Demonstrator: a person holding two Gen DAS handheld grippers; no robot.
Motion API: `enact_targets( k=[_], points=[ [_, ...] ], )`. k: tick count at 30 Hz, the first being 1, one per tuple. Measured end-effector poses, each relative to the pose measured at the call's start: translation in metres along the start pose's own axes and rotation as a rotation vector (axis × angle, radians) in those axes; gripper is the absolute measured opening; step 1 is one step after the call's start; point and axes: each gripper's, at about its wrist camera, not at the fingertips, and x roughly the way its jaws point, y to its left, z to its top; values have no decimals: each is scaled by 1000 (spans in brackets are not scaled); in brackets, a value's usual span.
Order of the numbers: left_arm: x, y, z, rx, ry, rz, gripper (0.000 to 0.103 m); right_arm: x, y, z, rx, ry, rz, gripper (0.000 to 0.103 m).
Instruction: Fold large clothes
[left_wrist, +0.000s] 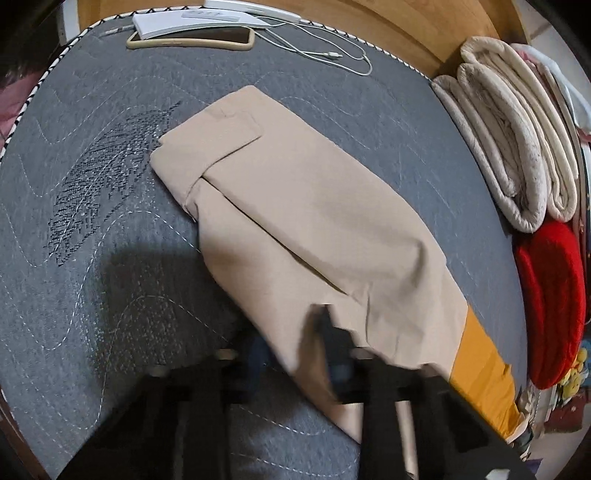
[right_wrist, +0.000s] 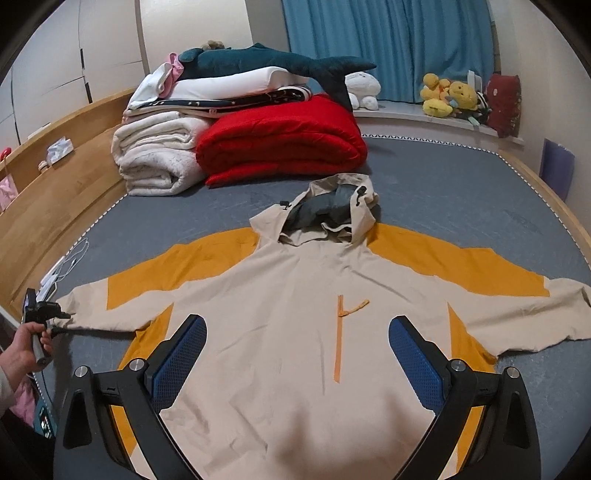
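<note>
A beige and orange hooded jacket (right_wrist: 295, 280) lies face up on the grey mattress (right_wrist: 461, 192), both sleeves spread wide and the hood (right_wrist: 332, 210) pointing away. My right gripper (right_wrist: 297, 321) hovers open over the jacket's lower body, nothing between its blue pads (right_wrist: 181, 350). At the far left a hand holds my left gripper (right_wrist: 55, 317) at the cuff of the jacket's left sleeve. In the left wrist view that sleeve (left_wrist: 295, 184) stretches away from me, and my left gripper (left_wrist: 291, 336), blurred, is shut on its near cuff end.
Folded white blankets (right_wrist: 155, 158), a red quilt (right_wrist: 280, 147) and a shark plush (right_wrist: 266, 61) are stacked at the head of the bed. A phone (left_wrist: 192, 38), a booklet and a white cable (left_wrist: 332, 55) lie near the mattress edge. A wooden bed frame (right_wrist: 55, 184) borders the left.
</note>
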Motion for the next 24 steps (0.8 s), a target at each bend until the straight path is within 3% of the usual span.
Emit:
enact_targets(
  k=[4,7,10,14,18,20,22,24],
  points=[
    [-18,-24,-3,95,-69,46,2,-5,4,4,-24,-24,-45,98],
    [-44,-63,-8,209,-156,25,1,-7,4,7,-28,-29,-71,98],
    [-79,-114,-28,323,-216,-48,0,-6,3,8,-34,-10,-77,97],
    [-121,-176,-78,474,-231,-179,0,-5,4,7,-96,15,-153,92],
    [-160,-261,-170,717,-185,-379,0,-6,-6,7,-40,29,-165,92],
    [-175,-284,-217,827,-156,-456,0,-9,-9,8,-14,23,-170,92],
    [-180,-307,-264,909,-82,-534,0,-10,-8,10,-7,15,-179,92],
    [-175,-325,-313,990,64,-608,2,-9,-8,11,14,19,-164,89]
  ],
)
